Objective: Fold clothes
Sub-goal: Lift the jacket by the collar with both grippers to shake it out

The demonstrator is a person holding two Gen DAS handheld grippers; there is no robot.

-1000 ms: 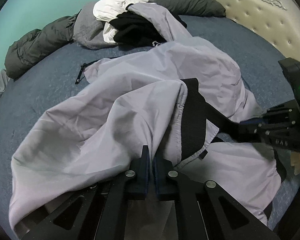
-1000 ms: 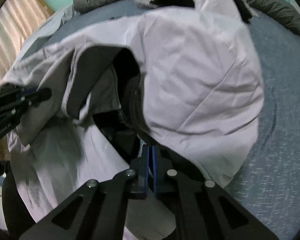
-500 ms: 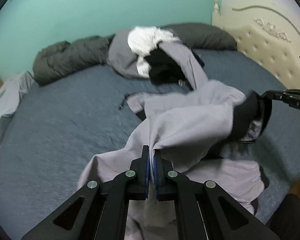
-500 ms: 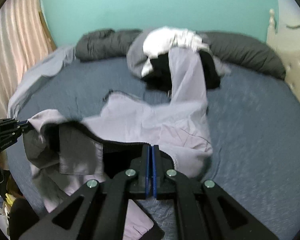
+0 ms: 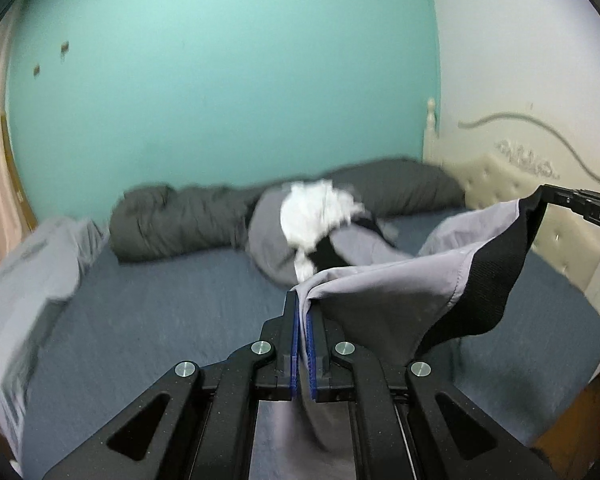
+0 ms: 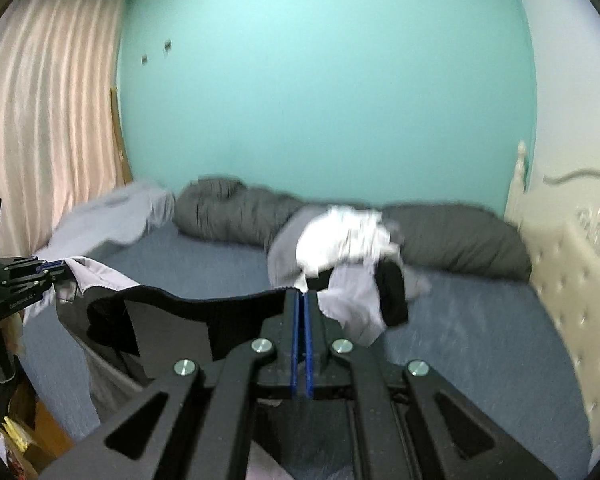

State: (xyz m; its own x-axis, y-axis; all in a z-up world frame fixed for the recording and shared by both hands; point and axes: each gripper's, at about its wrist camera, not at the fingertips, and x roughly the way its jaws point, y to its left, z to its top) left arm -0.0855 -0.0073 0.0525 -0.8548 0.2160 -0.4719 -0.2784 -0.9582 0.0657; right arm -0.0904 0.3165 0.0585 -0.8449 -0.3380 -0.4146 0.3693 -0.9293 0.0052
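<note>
A pale lilac-grey garment [image 5: 384, 292] with a broad black elastic waistband [image 5: 488, 280] hangs lifted above the blue bed [image 5: 160, 312], stretched between two corners. The waistband runs as a dark band across its upper edge, sagging in the middle, and the light fabric falls in loose folds below it. In the right wrist view the band [image 6: 188, 308] shows as a black strip. Farther back on the bed lies a heap of other clothes [image 5: 316, 228]: a grey piece, a crumpled white one and a black one, blurred, resting against a dark grey rolled duvet [image 5: 180, 220].
</note>
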